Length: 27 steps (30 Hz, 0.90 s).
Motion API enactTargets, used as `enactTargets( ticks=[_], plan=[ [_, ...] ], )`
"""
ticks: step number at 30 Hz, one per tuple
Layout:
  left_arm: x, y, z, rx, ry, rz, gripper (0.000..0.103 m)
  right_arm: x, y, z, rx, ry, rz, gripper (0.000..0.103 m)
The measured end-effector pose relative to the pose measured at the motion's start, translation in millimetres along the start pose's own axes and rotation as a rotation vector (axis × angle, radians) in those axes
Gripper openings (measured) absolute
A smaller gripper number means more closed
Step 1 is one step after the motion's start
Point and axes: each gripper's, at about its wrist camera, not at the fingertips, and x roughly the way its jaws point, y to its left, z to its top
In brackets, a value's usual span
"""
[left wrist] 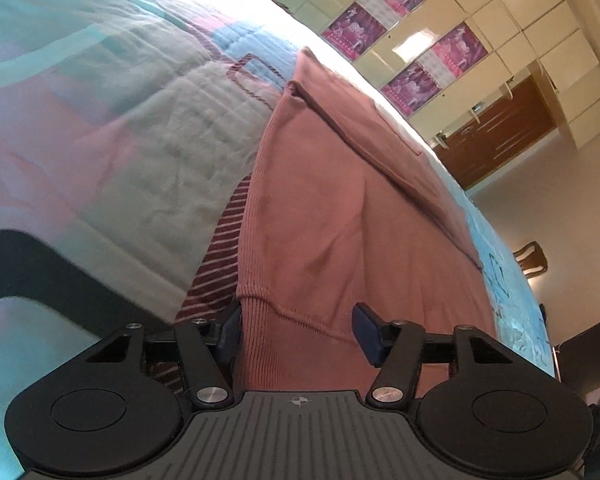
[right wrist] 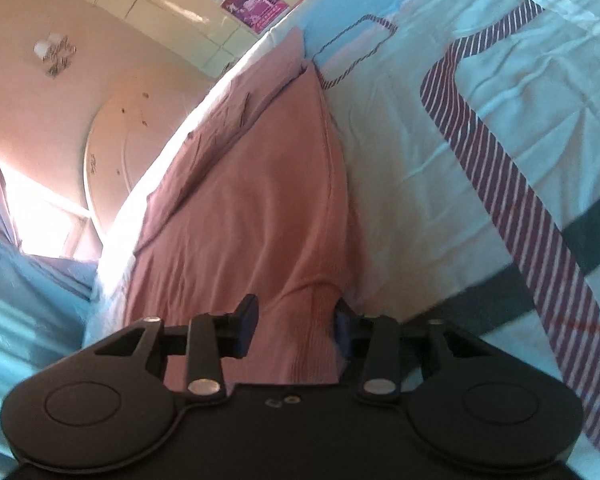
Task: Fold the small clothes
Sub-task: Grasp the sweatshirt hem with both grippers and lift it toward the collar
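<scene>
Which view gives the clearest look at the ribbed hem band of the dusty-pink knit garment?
The left wrist view: the ribbed hem band of the dusty-pink knit garment runs sharply between the left gripper fingers, its seam visible. The right wrist view shows only a bunched, blurrier ribbed corner inside the right gripper.

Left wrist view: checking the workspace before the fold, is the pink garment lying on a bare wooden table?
No, the pink garment lies on a patterned light-blue bedspread with striped bands.

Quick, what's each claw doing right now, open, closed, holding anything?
Left claw: open, the pink garment's ribbed hem between its pads, not yet pinched.
Right claw: cannot tell; hem fabric fills the gap.
</scene>
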Motion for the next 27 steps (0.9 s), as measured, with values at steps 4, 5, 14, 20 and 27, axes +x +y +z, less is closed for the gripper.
enactTargets(
  ticks=[4, 5, 14, 20, 27],
  plan=[
    [9, 0, 0, -0.001, -0.005, 0.020, 0.004, 9, -12, 8, 0.071, -0.003, 0.036, 0.016],
    [4, -1, -2, -0.004, -0.032, 0.015, 0.004, 8, -10, 7, 0.054, -0.007, 0.039, 0.015],
    [-3, 4, -9, -0.010, -0.065, 0.041, 0.004, -8, -15, 0, -0.034, -0.031, -0.004, 0.008],
    [-11, -2, -1, -0.071, -0.110, -0.012, 0.004, -18, 7, 13, -0.094, -0.092, 0.056, 0.008],
    [-6, -35, 58, -0.070, -0.215, -0.122, 0.004, -13, 44, 66, -0.146, -0.215, 0.095, 0.008]
  ],
)
